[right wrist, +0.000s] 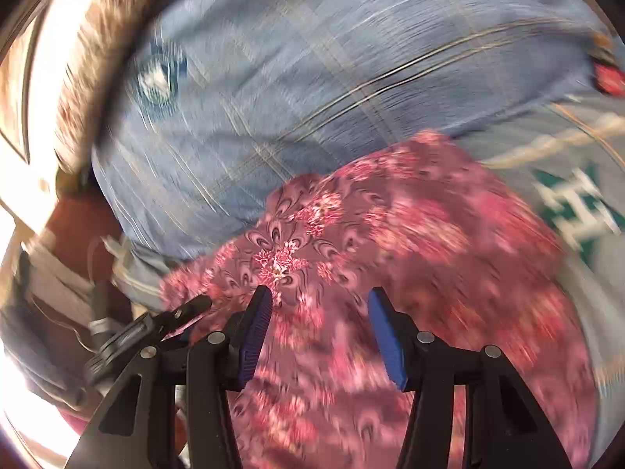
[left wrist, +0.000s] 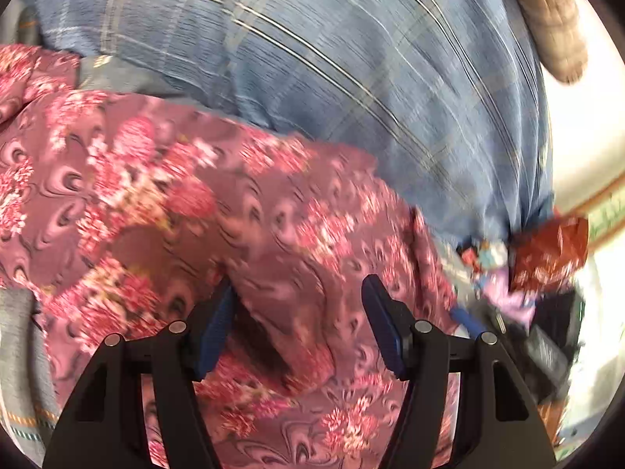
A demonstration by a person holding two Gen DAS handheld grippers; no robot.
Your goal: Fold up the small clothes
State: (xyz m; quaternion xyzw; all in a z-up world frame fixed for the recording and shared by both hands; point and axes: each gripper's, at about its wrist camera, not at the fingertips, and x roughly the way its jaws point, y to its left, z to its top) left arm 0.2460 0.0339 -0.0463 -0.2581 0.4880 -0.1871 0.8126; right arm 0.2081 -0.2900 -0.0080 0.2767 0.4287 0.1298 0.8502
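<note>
Floral cloth (left wrist: 242, 211): soft, light, slippy; pinch at hem/corner. Left gripper (left wrist: 299, 324) & right gripper (right wrist: 320, 332) jaws apart, holding nothing.

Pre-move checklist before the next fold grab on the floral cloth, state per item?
1. Left gripper jaws apart, pads not pressing on cloth: ok.
2. Right gripper jaws apart, nothing between them: ok.
3. Pink floral cloth lies under both grippers, within view: ok.
4. Cloth flat for folding: not ok, a raised fold sits between the left fingers.
5. Cloth edge or corner located: cannot tell, heavy blur.
6. Blue plaid pillow clear of the cloth: not ok, it borders the cloth's far edge.
</note>
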